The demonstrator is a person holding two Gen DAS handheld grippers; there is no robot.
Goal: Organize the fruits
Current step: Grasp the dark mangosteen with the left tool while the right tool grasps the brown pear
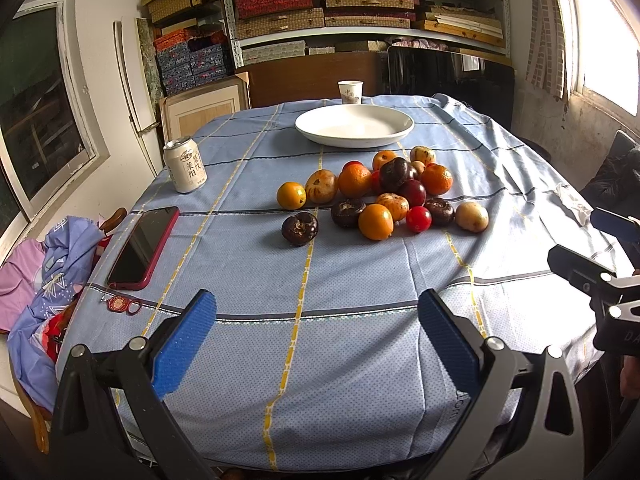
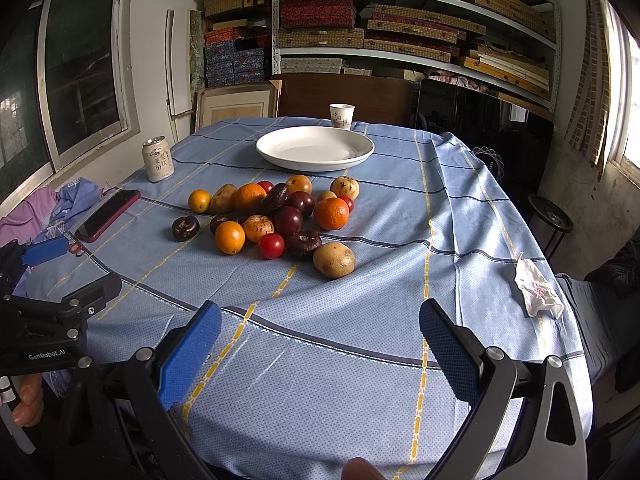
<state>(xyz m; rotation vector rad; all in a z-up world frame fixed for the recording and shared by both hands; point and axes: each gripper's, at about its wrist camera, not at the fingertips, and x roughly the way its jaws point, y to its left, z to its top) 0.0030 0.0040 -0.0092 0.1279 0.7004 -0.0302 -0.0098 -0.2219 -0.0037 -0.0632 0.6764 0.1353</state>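
A heap of several fruits [image 1: 384, 192] [image 2: 280, 216] lies mid-table on the blue cloth: oranges, dark purple ones, small red ones and tan speckled ones. One dark fruit [image 1: 299, 229] [image 2: 185, 227] sits apart at the left. Behind the heap stands an empty white plate [image 1: 354, 125] [image 2: 315, 148]. My left gripper [image 1: 316, 328] hovers open above the near table edge, well short of the fruits. My right gripper [image 2: 320, 340] is also open and empty near the front edge, and it shows at the right edge of the left wrist view [image 1: 592, 248].
A drink can [image 1: 185, 164] [image 2: 157, 159] and a red-cased phone [image 1: 145, 246] [image 2: 108, 214] lie at the left, with a small red keyring [image 1: 120, 304]. A paper cup [image 1: 350, 92] [image 2: 342, 116] stands behind the plate. A crumpled tissue [image 2: 538, 290] lies right. Clothes [image 1: 48, 280] hang off the left edge.
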